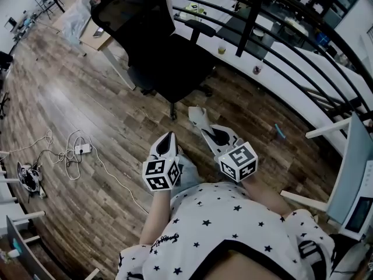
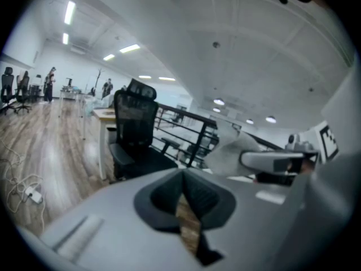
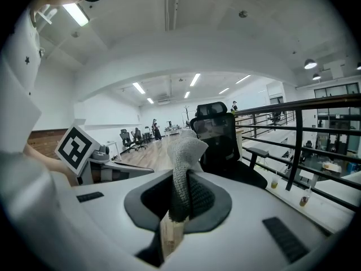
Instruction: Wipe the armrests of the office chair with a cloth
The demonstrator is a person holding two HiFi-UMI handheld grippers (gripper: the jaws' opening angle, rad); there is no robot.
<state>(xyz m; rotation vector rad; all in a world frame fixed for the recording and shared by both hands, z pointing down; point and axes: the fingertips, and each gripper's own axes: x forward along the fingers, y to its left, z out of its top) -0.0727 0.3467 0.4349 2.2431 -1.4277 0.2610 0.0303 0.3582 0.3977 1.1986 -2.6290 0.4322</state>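
Both grippers hovered low over the wooden floor point(image 1: 87, 98), well short of the black office chair point(image 1: 157, 45). The right gripper point(image 1: 211, 134) had a pale cloth point(image 1: 197, 115) poking out past its tip. The left gripper point(image 1: 168, 140) sat just beside it, tapered to a point. The chair's armrest point(image 1: 201, 27) stood near the black railing point(image 1: 249, 19), and white cables point(image 1: 70, 153) sprawled off to the left.

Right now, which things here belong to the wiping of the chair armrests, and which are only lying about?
For the job:
- chair
- armrest
- cloth, held in the right gripper

Lying about:
- cables
- cups
- blue stick
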